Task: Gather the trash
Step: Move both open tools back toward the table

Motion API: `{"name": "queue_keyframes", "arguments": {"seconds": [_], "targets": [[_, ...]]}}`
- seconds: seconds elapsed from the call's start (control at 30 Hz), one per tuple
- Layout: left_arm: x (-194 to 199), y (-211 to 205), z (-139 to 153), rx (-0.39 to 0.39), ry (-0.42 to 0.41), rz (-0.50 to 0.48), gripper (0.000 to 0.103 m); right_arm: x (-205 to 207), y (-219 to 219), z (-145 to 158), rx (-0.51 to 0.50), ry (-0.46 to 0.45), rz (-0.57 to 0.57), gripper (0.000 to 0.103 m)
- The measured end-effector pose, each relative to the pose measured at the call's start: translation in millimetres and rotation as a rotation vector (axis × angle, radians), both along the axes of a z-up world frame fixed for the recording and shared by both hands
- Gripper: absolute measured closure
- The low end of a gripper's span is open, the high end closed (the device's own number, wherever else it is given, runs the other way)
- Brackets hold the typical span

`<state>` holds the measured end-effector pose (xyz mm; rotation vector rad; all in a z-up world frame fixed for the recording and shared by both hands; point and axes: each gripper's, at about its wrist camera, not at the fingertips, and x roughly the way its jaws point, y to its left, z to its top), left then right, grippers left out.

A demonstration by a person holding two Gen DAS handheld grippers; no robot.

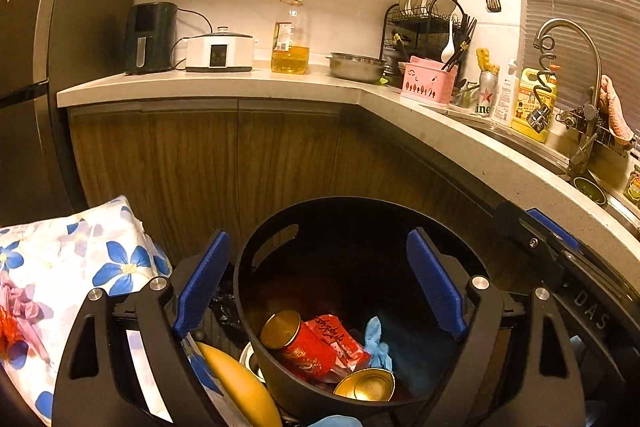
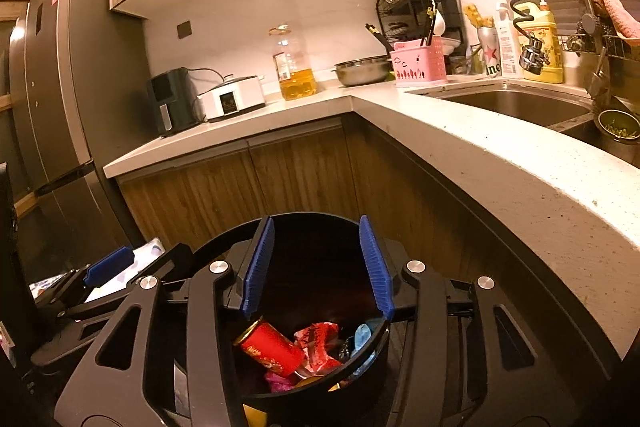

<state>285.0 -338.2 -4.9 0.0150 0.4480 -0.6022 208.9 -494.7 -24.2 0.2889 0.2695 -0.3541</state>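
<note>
A round black trash bin (image 1: 280,223) stands on the floor below both grippers and also shows in the right wrist view (image 2: 312,217). Inside lie a red can (image 1: 300,343), a red wrapper (image 1: 336,339), a blue glove (image 1: 376,341) and a gold can end (image 1: 366,385). The same red can (image 2: 272,347) and wrapper (image 2: 320,341) show in the right wrist view. My left gripper (image 1: 320,283) is open and empty over the bin. My right gripper (image 2: 316,267) is open and empty above the bin too, and its finger (image 1: 552,227) shows in the left wrist view.
A floral bag (image 1: 80,267) sits left of the bin. Wooden cabinets (image 1: 240,163) and an L-shaped counter (image 2: 460,131) stand behind. On the counter are an oil bottle (image 1: 290,35), steel bowl (image 1: 356,67), pink basket (image 1: 428,83), dish rack (image 2: 420,3) and sink (image 2: 516,103).
</note>
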Motion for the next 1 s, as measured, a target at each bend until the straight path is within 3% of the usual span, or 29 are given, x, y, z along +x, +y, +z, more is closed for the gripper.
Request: {"name": "queue_keyframes", "arguments": {"seconds": [0.43,0.7,1.0], "targets": [[-15,20,1,0.016,-0.016,0.024,0.015,-12,18,8,-0.04,-0.006,0.029,0.05],[-43,70,15,-0.045,-0.031,0.083,0.014,-37,40,17,-0.06,-0.008,0.059,0.043],[-90,135,17,-0.033,-0.063,0.214,0.009,-73,99,20,-0.098,-0.011,0.141,0.032]]}}
